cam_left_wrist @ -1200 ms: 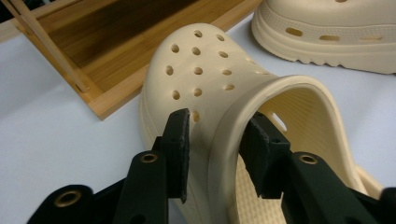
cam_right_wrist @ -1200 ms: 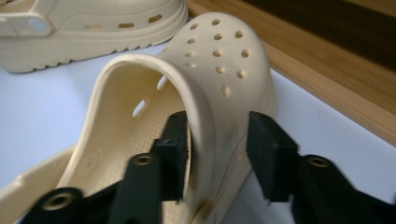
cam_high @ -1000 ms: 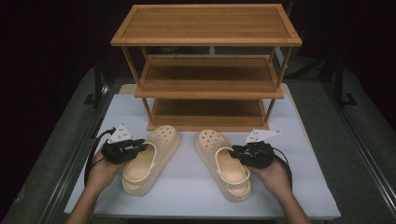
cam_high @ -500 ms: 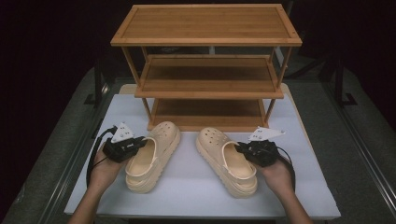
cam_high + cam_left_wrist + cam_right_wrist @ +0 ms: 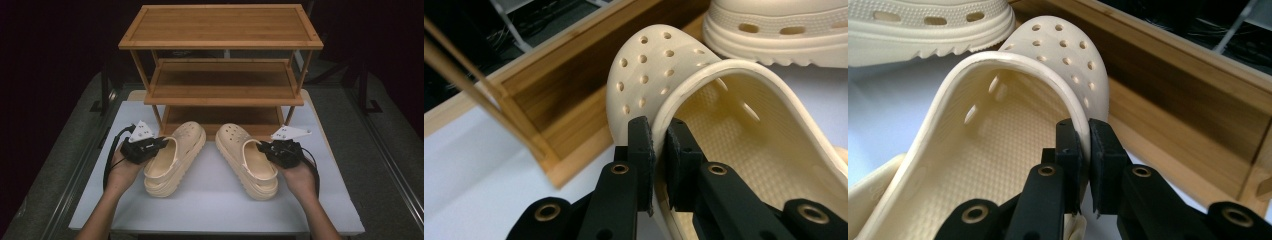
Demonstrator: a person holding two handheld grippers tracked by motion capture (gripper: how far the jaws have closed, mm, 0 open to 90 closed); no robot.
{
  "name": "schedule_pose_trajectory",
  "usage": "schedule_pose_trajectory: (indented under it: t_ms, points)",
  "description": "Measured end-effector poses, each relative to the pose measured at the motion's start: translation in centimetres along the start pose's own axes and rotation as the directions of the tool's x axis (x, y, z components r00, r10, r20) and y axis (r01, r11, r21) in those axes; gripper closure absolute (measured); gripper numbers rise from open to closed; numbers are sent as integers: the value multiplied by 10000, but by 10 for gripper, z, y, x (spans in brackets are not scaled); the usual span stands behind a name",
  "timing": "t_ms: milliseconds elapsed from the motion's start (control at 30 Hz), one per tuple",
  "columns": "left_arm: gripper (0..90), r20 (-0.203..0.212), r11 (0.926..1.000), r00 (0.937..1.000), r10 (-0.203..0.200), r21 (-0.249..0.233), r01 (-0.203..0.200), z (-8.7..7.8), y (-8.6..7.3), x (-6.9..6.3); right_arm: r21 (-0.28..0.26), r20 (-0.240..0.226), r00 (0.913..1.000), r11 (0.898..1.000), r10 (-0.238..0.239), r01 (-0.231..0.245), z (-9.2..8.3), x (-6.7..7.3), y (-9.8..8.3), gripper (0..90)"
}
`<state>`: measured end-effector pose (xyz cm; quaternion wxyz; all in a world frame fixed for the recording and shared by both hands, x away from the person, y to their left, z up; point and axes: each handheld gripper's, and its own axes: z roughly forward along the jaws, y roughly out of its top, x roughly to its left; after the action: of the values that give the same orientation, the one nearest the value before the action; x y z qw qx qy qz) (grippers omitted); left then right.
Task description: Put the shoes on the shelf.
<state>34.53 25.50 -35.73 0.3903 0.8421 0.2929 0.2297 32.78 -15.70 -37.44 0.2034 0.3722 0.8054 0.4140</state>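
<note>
1. High view. You hold a cream clog in each tool on the white worktop (image 5: 210, 205), just near of the wooden shoe rack (image 5: 222, 75). The left gripper (image 5: 159, 145) grips the left clog (image 5: 172, 157) at the outer edge of its collar; the right gripper (image 5: 264, 149) grips the right clog (image 5: 245, 157) the same way. The two clogs lie side by side, apart, toes pointing far toward the rack's bottom shelf (image 5: 222, 117), which stands bare.

2. Left gripper view. Your left gripper (image 5: 658, 142) has its jaws drawn narrow, clamped on the rim wall of the left clog (image 5: 724, 115), one pad outside, one inside. They have just closed down onto this rim. The perforated toe sits close to the rack's lowest rail (image 5: 569, 100).

3. Right gripper view. Your right gripper (image 5: 1083, 142) shows the mirror case: jaws narrow and pinching the collar rim of the right clog (image 5: 1013, 125), having just closed on it. The rack's base rail (image 5: 1188, 120) lies just beyond the toe.

4. Judgement. The grasp step appears complete on both sides, with the lift under way. The next move likely calls for raising both clogs clear of the worktop, keeping them level, then carrying them far and in onto a shelf. Watch the toes against the shelf edge; a thin rim grip may let a clog swing.
</note>
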Motion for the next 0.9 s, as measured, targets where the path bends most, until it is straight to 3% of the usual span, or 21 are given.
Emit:
schedule_pose_trajectory:
  t_ms: [433, 700, 900]
  points:
    - [830, 81, 9999, 9999, 129, -71, -128, 43, 21, 5, -41, 857, 9956, 9993, 380, -378, 28, -20, 19, 837]
    - [829, -365, 9996, 9990, 269, -32, -270, 67, 31, 10, -31, 1387, 9893, 9990, 455, -456, 49, -28, 26, 837]
    - [829, -829, 9996, 9964, 148, -227, -168, 83, 34, 13, -151, 1822, 9812, 9980, 631, -613, 62, -37, 29, 837]
